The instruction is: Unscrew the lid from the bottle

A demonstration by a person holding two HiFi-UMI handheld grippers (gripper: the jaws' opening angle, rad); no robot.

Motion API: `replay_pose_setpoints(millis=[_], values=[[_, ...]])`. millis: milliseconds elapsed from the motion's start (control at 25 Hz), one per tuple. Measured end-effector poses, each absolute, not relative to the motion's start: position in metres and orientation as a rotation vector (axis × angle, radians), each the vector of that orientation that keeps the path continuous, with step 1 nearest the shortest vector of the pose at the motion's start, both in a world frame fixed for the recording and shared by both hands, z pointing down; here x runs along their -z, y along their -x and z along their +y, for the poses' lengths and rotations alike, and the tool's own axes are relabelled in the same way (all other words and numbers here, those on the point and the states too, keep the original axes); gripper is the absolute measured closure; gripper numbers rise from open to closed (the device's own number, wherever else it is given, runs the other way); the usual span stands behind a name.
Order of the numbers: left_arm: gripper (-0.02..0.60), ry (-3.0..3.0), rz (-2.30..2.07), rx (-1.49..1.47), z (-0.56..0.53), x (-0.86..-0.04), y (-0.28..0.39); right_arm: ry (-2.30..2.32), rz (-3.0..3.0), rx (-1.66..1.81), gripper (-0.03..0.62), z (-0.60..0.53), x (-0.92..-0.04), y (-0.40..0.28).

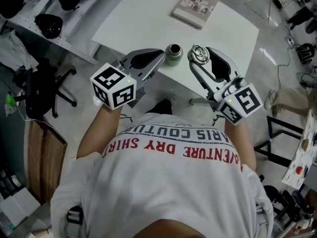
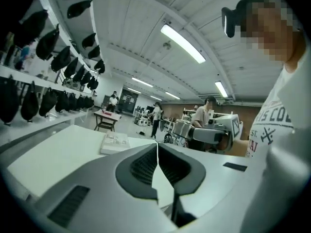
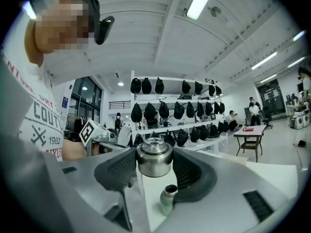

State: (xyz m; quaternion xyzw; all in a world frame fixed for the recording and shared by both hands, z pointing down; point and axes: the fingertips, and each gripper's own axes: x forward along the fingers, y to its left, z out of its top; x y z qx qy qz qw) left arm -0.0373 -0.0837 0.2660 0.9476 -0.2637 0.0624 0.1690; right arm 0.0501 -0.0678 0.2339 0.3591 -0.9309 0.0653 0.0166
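A small green bottle point(image 1: 173, 54) stands upright and uncapped near the front edge of the white table point(image 1: 148, 19); the right gripper view shows its open mouth point(image 3: 167, 197) below the jaws. My right gripper point(image 1: 199, 55) is shut on the round metal lid point(image 1: 198, 53), held up just right of the bottle; the lid point(image 3: 154, 158) sits clamped between the ribbed pads. My left gripper point(image 1: 161, 56) hovers just left of the bottle, apart from it. Its jaws meet with nothing between them point(image 2: 157, 152).
A book point(image 1: 194, 7) lies at the table's far side, also seen flat on the tabletop in the left gripper view point(image 2: 115, 142). A shelf with black bags point(image 1: 49, 24) runs along the left. An office chair point(image 1: 44, 93) stands on the floor at the left.
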Motion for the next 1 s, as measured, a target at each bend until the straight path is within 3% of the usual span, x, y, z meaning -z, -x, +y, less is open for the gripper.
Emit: replay_pose_setpoints(millis=[480, 1000], values=[[0.551, -2.774, -0.865, -0.098, -0.026, -0.196, 0.032, -1.086, -2.959, -0.116, 0.356, -0.009, -0.181, -0.047], [0.551, -2.793, -0.835, -0.096, -0.008, -0.189, 0.018, -1.132, -2.921, -0.101, 0.356, 0.005, -0.18, -0.057]])
